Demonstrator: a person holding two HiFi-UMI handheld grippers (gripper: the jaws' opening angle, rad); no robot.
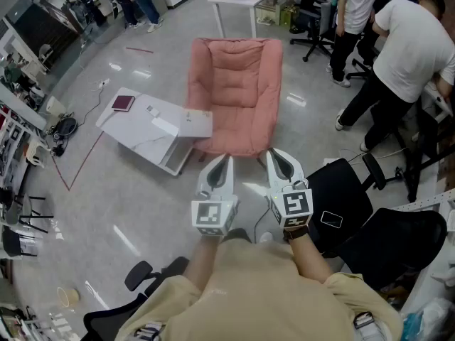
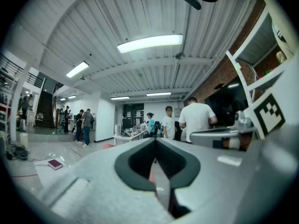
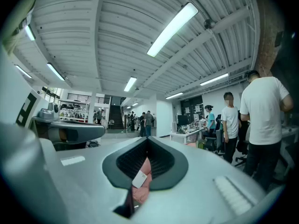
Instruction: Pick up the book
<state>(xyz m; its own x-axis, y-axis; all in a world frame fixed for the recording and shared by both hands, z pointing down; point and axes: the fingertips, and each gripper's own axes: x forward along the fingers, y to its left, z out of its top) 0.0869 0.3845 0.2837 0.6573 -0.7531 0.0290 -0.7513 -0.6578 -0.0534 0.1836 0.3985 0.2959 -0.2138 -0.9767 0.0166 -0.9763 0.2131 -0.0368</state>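
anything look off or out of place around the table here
Mildly: a white panel sticks out past the low table's edge toward the pink chair, askew. The book lies flat at the table's far corner.

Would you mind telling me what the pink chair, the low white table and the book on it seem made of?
Pink chair: padded fabric, matte; quilted seams and soft folds show.
Low table: white top with faint grey veins, marble or a marble-look laminate.
Book: dark red cover, likely card or cloth; too small to tell.
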